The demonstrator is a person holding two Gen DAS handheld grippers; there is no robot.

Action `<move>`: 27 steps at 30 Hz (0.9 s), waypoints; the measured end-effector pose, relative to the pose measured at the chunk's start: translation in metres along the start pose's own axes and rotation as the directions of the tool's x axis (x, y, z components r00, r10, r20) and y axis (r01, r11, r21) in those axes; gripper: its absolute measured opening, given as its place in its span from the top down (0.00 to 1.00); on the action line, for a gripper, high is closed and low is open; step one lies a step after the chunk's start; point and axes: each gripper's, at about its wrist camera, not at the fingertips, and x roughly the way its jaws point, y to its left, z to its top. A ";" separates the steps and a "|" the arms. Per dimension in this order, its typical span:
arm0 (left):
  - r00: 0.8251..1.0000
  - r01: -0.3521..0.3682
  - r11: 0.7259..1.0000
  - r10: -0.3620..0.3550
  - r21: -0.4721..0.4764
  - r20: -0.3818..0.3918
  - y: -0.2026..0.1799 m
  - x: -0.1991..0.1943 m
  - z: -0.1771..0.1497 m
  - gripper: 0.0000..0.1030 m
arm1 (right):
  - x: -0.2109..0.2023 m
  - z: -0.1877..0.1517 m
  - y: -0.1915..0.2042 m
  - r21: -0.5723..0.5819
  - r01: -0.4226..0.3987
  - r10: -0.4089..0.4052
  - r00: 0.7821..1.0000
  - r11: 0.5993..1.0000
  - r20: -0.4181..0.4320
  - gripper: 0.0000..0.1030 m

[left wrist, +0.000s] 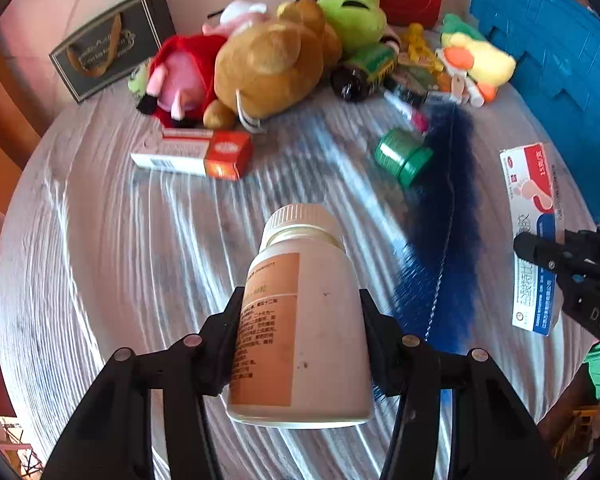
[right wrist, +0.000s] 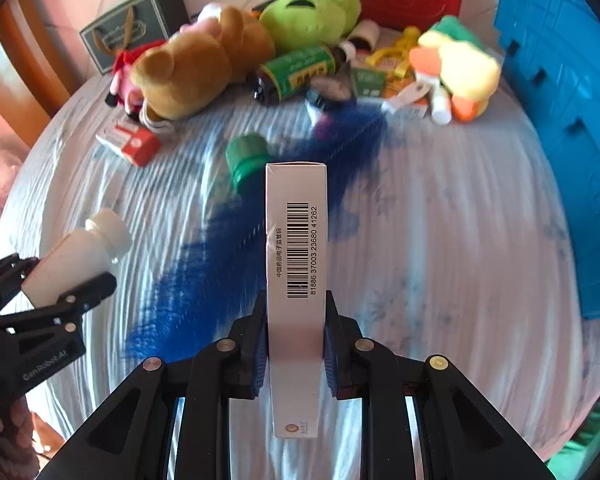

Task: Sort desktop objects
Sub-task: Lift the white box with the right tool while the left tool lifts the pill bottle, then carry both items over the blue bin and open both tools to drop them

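Observation:
My left gripper (left wrist: 302,320) is shut on a white pill bottle (left wrist: 300,320) with an orange label and holds it above the grey-white cloth (left wrist: 100,260). It also shows in the right wrist view (right wrist: 74,258), at the left. My right gripper (right wrist: 296,328) is shut on a white medicine box (right wrist: 296,264) with a barcode, held edge-up above the cloth. In the left wrist view that box (left wrist: 534,216) shows its red and blue face at the right edge, with the right gripper (left wrist: 540,252) on it.
A blue feather duster (left wrist: 440,220) lies across the cloth. A green bottle (left wrist: 402,154) and a red-and-white box (left wrist: 192,152) lie farther back. Plush toys (left wrist: 268,60), a dark bottle (right wrist: 296,72) and small items pile at the back. A blue crate (right wrist: 560,120) stands right.

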 end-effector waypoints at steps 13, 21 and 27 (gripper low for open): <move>0.917 0.102 0.986 -0.146 0.135 0.371 -0.117 -0.132 0.087 0.50 | -0.158 0.041 -0.062 0.053 0.076 -0.090 0.929 0.996 0.359 0.78; 0.792 0.137 0.966 -0.241 0.222 0.561 -0.253 -0.217 0.146 0.50 | -0.290 0.041 -0.167 0.129 0.151 -0.199 0.783 0.980 0.589 0.78; 0.736 0.196 0.941 -0.328 0.277 0.592 -0.364 -0.249 0.177 0.50 | -0.347 0.028 -0.273 0.236 0.267 -0.356 0.699 0.935 0.620 0.78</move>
